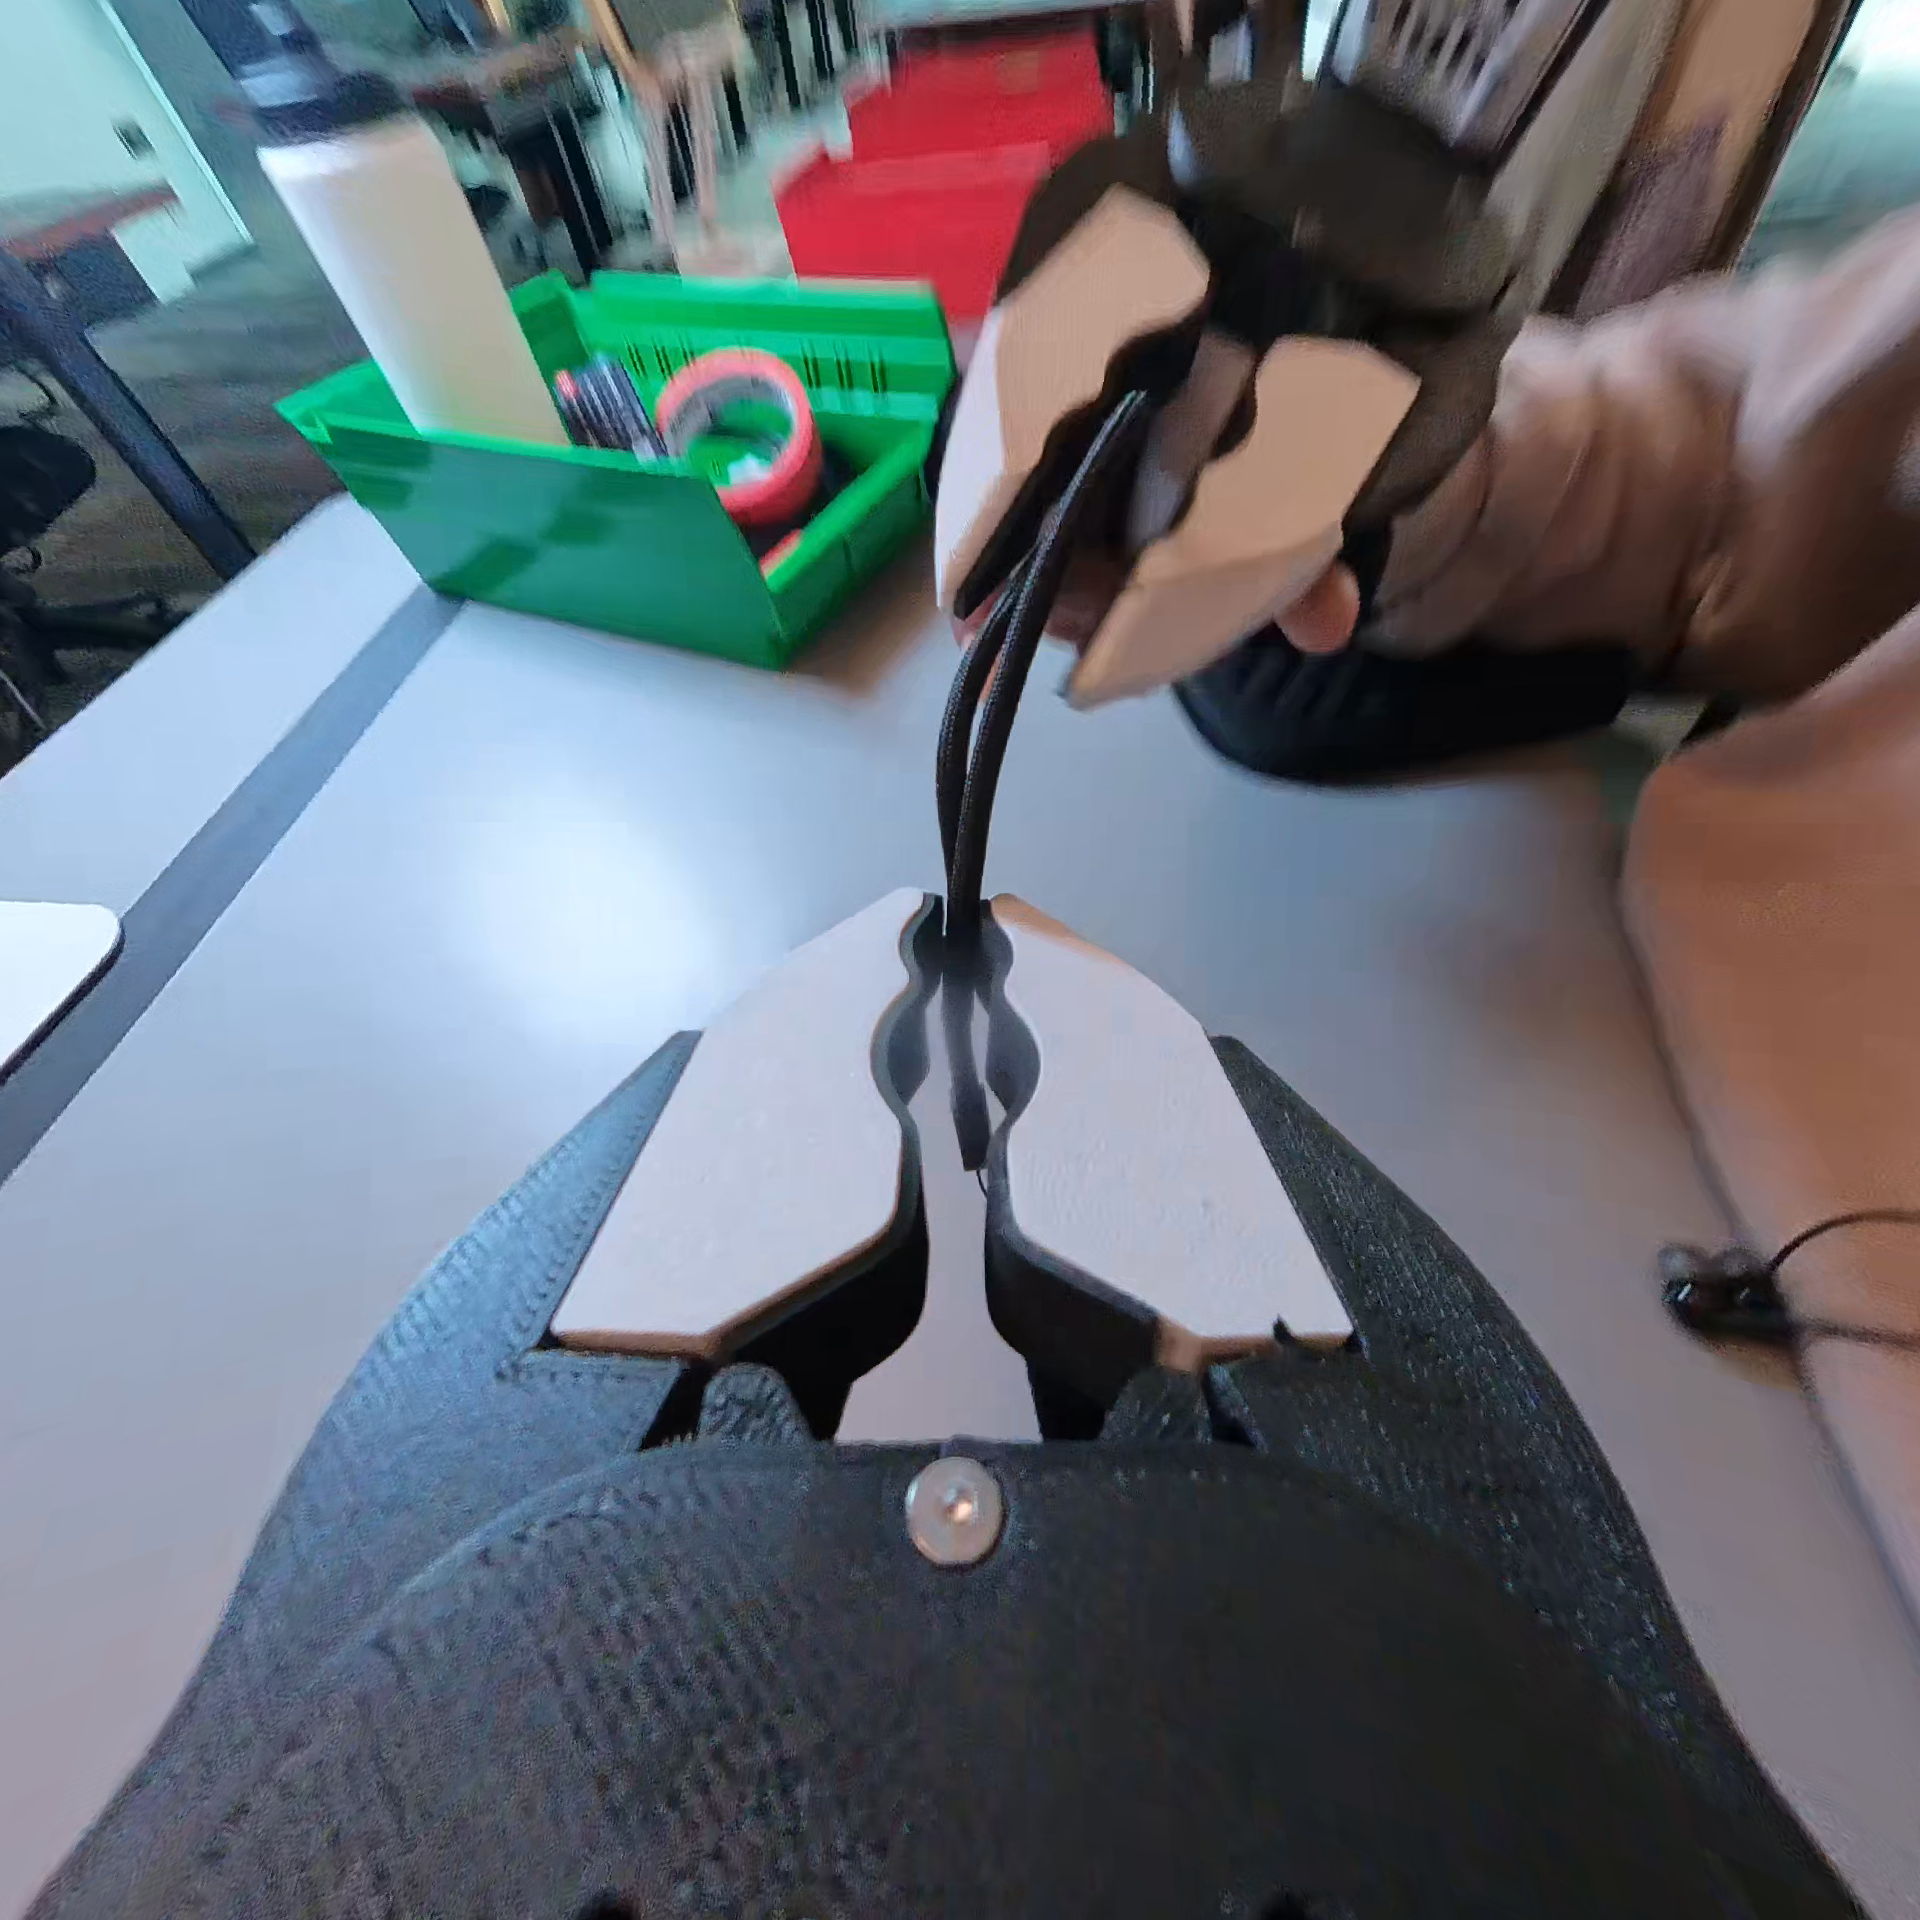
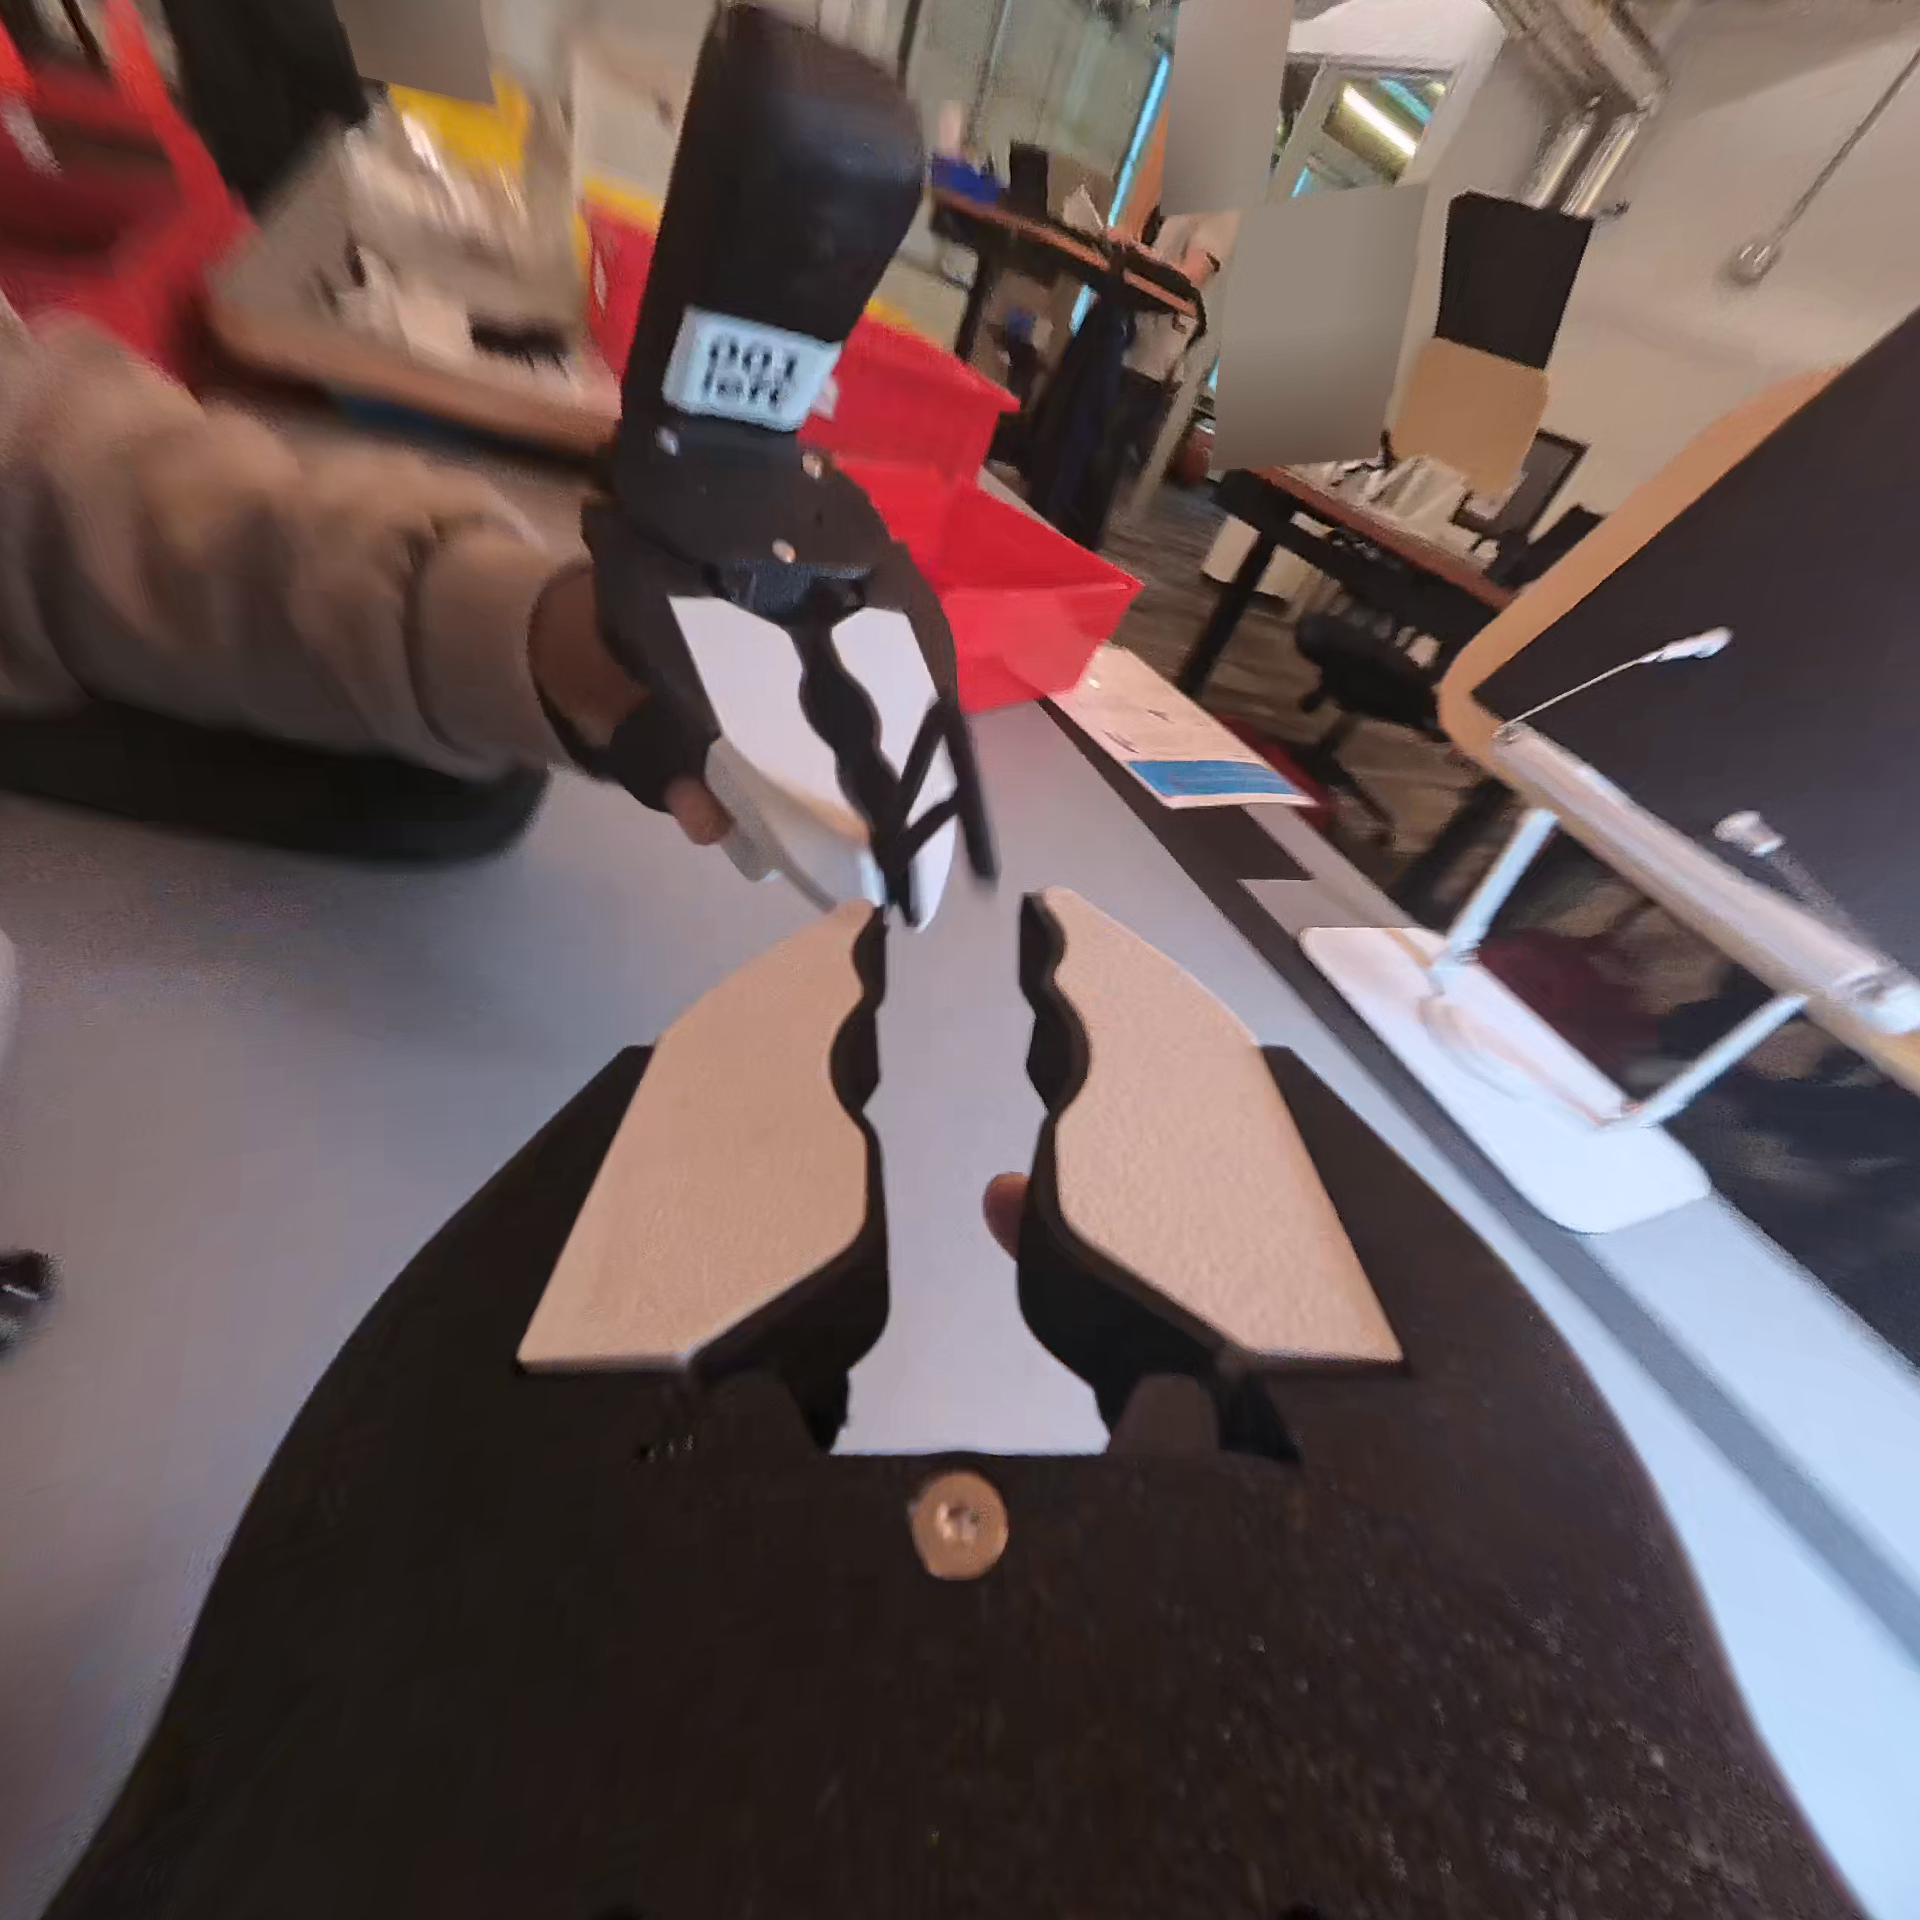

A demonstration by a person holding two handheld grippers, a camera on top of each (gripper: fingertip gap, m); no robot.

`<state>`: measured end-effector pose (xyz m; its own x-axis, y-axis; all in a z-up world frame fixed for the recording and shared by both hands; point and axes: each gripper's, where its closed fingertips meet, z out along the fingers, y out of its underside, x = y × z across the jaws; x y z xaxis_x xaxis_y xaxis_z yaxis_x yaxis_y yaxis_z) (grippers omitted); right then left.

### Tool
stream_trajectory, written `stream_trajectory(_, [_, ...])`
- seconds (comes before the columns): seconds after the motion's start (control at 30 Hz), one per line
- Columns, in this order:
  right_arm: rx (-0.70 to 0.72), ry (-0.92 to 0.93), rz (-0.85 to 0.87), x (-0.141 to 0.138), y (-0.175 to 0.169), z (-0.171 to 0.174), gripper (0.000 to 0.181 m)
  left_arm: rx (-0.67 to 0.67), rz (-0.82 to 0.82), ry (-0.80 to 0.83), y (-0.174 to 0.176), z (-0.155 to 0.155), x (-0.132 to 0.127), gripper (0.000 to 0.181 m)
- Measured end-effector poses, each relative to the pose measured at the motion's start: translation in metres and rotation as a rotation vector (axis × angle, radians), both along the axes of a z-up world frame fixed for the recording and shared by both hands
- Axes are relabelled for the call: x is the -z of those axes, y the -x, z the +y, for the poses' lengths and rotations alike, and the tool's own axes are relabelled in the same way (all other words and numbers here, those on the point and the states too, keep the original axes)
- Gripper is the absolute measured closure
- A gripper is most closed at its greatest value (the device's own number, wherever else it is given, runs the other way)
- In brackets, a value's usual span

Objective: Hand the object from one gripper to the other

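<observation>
Open grey counter [image 1: 520, 831] stretches below and to the left of the left tongs [image 1: 961, 920], while a green bin [image 1: 582, 540] blocks the far left. The right tongs [image 1: 1049, 582] close off the space directly ahead; a monitor stand [image 2: 1507, 1091] crowds their right side.

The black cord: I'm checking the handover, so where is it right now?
In the left wrist view the cord is pinched at the left gripper's tips and runs up between the open right gripper's fingers, above the grey table.
</observation>
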<state>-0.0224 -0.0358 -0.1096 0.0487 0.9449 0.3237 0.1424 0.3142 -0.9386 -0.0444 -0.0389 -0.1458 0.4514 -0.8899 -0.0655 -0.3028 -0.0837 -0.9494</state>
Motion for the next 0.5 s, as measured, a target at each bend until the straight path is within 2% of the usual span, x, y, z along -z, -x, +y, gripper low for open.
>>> stream_trajectory(0.03, [-0.029,0.099,0.022,-0.003,-0.002,0.001,0.148,-0.003,-0.105,0.014,0.004,0.001,-0.013,0.175])
stream_trajectory(0.1, [-0.068,0.266,0.027,0.001,-0.001,0.005,0.136,0.012,-0.320,0.045,0.012,0.001,-0.038,0.175])
stream_trajectory(0.17, [-0.098,0.371,0.023,0.014,0.005,0.004,0.133,0.043,-0.496,0.077,0.016,-0.001,-0.055,0.175])
stream_trajectory(0.27, [-0.171,0.517,0.039,0.029,0.022,-0.013,0.136,0.078,-0.642,0.150,0.013,-0.003,-0.061,0.175])
stream_trajectory(0.33, [-0.256,0.597,0.037,0.031,0.031,-0.031,0.148,0.088,-0.657,0.171,0.007,-0.003,-0.057,0.175])
stream_trajectory(0.37, [-0.269,0.602,0.045,0.030,0.033,-0.035,0.166,0.089,-0.644,0.170,0.005,-0.003,-0.054,0.175])
stream_trajectory(0.4, [-0.267,0.583,0.059,0.026,0.033,-0.035,0.174,0.091,-0.622,0.170,0.003,-0.003,-0.051,0.175])
stream_trajectory(0.5, [-0.191,0.489,0.033,0.023,0.025,-0.020,0.174,0.082,-0.550,0.190,0.009,-0.001,-0.045,0.175])
